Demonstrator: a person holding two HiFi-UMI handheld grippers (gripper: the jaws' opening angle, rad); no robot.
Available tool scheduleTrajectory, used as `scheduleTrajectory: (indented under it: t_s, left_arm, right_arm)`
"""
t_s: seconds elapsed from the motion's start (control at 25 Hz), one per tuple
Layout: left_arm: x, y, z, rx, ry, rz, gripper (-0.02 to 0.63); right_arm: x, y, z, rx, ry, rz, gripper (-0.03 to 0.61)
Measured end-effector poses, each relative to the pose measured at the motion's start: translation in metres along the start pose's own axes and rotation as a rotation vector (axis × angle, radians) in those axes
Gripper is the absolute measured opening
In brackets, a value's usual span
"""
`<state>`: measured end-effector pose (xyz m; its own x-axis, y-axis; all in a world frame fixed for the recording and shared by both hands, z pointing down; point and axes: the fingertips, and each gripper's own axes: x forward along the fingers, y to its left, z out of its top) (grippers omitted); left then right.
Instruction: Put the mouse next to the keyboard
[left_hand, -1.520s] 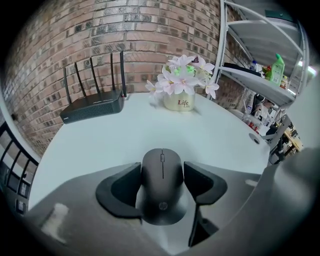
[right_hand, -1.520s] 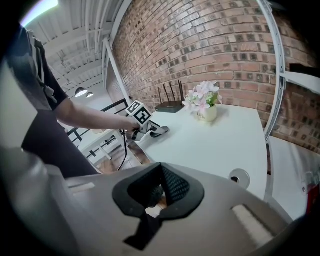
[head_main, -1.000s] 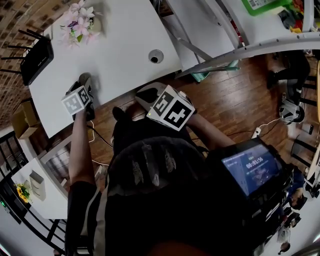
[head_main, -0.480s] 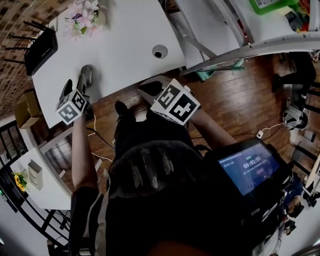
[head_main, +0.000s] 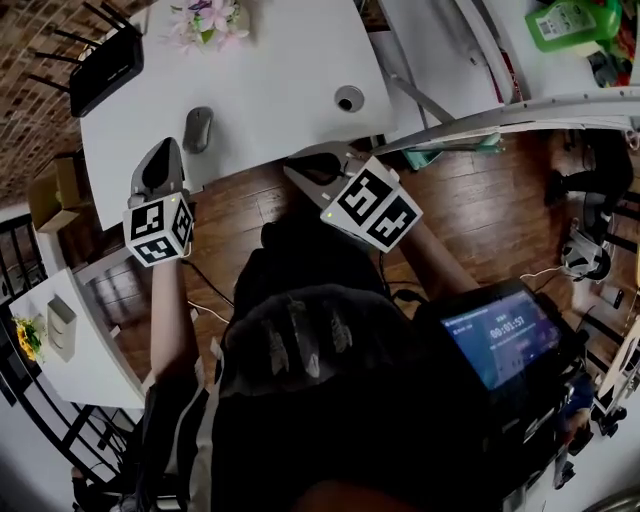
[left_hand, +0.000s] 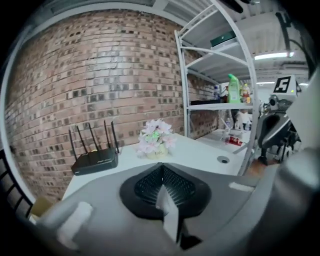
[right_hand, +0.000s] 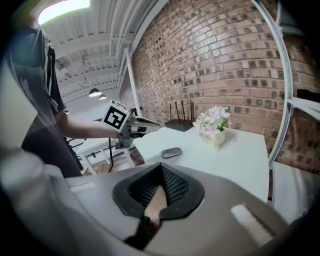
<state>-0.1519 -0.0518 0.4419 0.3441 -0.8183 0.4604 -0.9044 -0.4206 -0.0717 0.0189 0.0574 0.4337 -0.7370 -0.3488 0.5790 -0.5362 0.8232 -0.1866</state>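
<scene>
A grey mouse (head_main: 198, 128) lies on the white table (head_main: 270, 70) near its front edge, and shows too in the right gripper view as the mouse (right_hand: 171, 152). My left gripper (head_main: 163, 152) hovers just in front and to the left of it, apart from it. Its jaws have just been closing and are shut with nothing between them (left_hand: 161, 170). My right gripper (head_main: 302, 170) hangs over the table's front edge further right, also shut and empty (right_hand: 160, 172). No keyboard is in view.
A black router (head_main: 105, 70) with antennas sits at the table's far left, and a pot of pink flowers (head_main: 210, 18) stands behind the mouse. A round cable hole (head_main: 349, 98) is at the table's right. White shelving (left_hand: 220, 85) stands to the right, over wooden floor (head_main: 480, 210).
My left gripper has lifted away from the table top and its jaws have closed on nothing. The mouse stays on the table. The right gripper has risen slightly.
</scene>
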Motion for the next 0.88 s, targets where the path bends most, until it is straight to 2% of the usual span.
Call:
scheduleTrajectory:
  t_s: [0.28,0.48,0.56,0.64,0.88]
  left_arm:
    - [-0.038,-0.037,0.046,0.059,-0.137,-0.305,0.002]
    - [-0.078,-0.044,0.057,0.022,-0.275,-0.46,0.002]
    - [-0.089,-0.041,0.061,0.015,-0.312,-0.464,0.002]
    - [-0.097,-0.035,0.06,0.025,-0.315,-0.433,0.002]
    - [-0.128,-0.025,0.086,0.048,-0.393,-0.412,0.002]
  right_arm:
    - [0.006,0.028,0.036,-0.018,-0.108,-0.054,0.006]
    - [0.009,0.06,0.062,-0.056,-0.196,-0.065,0.006]
    - [0.007,0.069,0.073,-0.047,-0.24,-0.059,0.006]
    - [0.005,0.079,0.082,-0.047,-0.269,-0.055,0.006]
    - [-0.008,0.105,0.107,-0.115,-0.304,-0.093,0.006]
